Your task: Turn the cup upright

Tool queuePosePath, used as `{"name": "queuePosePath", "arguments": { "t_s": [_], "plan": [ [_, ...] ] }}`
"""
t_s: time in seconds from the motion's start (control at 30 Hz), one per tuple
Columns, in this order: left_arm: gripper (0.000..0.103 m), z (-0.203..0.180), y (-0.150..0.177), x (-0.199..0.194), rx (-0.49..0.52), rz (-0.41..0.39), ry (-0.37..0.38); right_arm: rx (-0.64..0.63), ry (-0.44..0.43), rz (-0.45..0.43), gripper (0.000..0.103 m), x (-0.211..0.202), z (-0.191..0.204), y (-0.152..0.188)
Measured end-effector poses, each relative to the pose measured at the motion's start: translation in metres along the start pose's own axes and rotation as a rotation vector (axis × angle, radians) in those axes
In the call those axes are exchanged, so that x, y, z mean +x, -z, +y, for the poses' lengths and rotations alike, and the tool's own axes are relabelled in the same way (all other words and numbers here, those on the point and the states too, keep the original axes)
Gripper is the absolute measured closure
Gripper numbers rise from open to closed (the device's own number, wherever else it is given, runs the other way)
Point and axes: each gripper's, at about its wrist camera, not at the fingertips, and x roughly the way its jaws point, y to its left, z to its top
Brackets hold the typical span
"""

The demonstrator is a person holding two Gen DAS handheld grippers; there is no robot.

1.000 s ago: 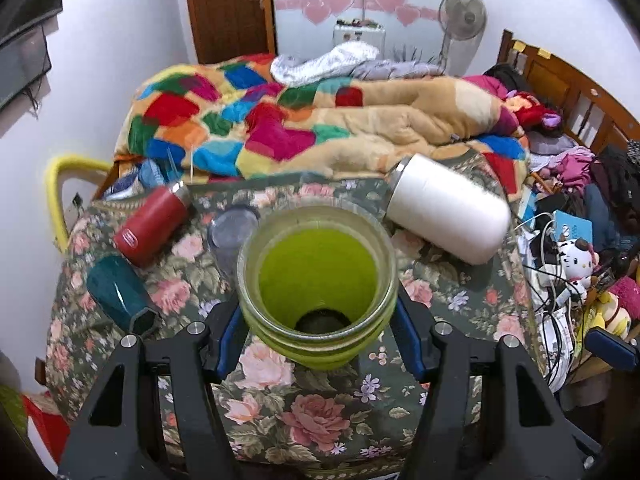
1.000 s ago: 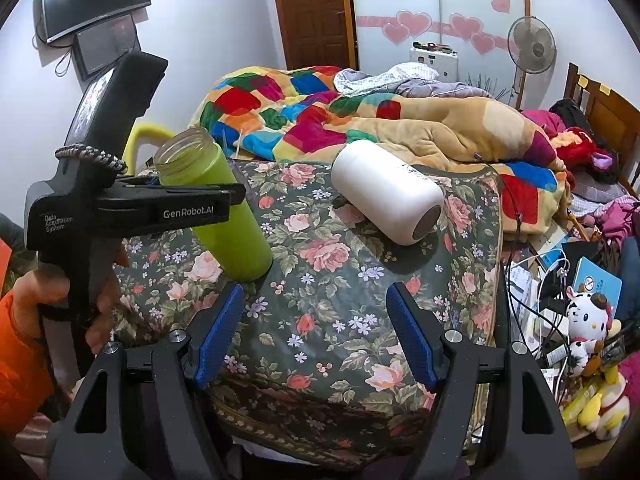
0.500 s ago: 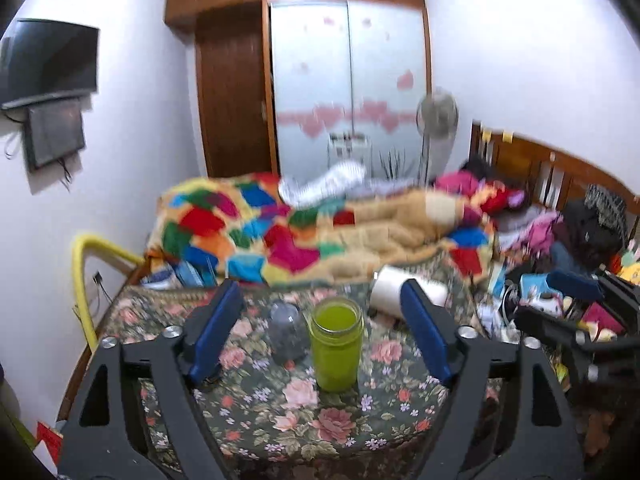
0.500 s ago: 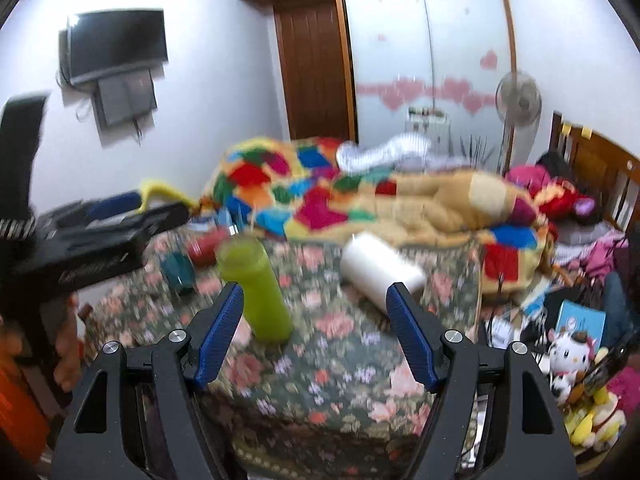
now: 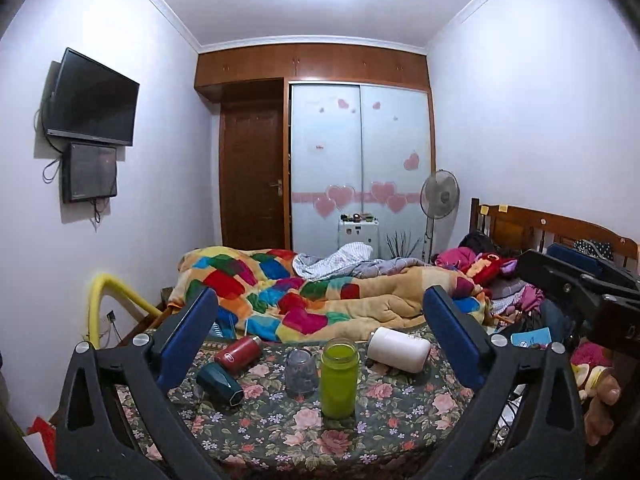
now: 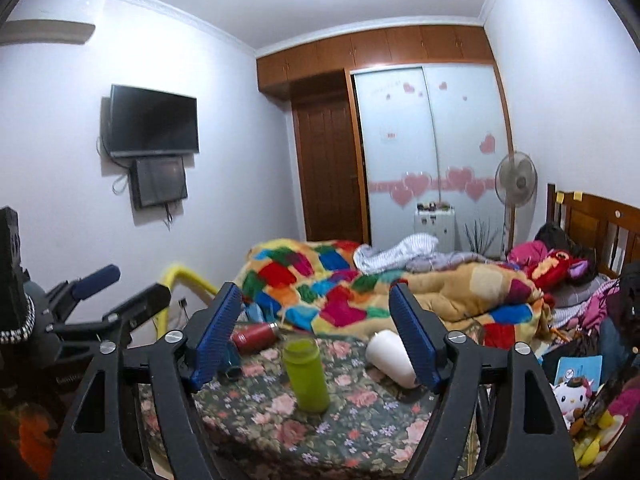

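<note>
A green cup (image 5: 339, 378) stands upright, mouth up, on the floral table (image 5: 280, 432); it also shows in the right wrist view (image 6: 306, 374). My left gripper (image 5: 320, 340) is open and empty, held back and above the table. My right gripper (image 6: 316, 336) is open and empty, also back from the table. A white cup (image 5: 398, 349) lies on its side right of the green one, seen also in the right wrist view (image 6: 390, 356).
A clear glass (image 5: 299, 371) stands beside the green cup. A red bottle (image 5: 238, 354) and a teal cup (image 5: 219, 383) lie on their sides at the table's left. A bed with a patchwork blanket (image 5: 312, 300) lies behind. Clutter and a plush toy (image 6: 572, 394) sit to the right.
My left gripper let go of the green cup, which now stands upright on the table. Both grippers pulled back and up, away from the table.
</note>
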Motion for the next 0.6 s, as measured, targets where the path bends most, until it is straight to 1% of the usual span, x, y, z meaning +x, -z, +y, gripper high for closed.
{"name": "queuePosePath", "arguments": {
  "t_s": [0.13, 0.2, 0.3, 0.43, 0.6],
  "plan": [
    [0.0, 0.001, 0.004, -0.005, -0.011, 0.0, -0.006, -0.014, 0.016, -0.029, 0.013, -0.005, 0.008, 0.003],
    [0.0, 0.002, 0.006, -0.006, -0.023, 0.002, -0.004, -0.013, 0.025, -0.027, 0.001, -0.004, 0.008, 0.006],
    [0.0, 0.004, 0.008, -0.006, -0.036, 0.007, -0.008, -0.025, 0.057, -0.024, 0.0, -0.006, 0.009, 0.009],
    [0.0, 0.006, 0.01, -0.006, -0.047, 0.014, -0.014, -0.024, 0.049, -0.007, 0.0, -0.002, 0.009, 0.01],
    [0.0, 0.007, 0.011, -0.005, -0.051, 0.017, -0.012, -0.029, 0.053, -0.007, 0.0, -0.008, 0.011, 0.011]
  ]
}}
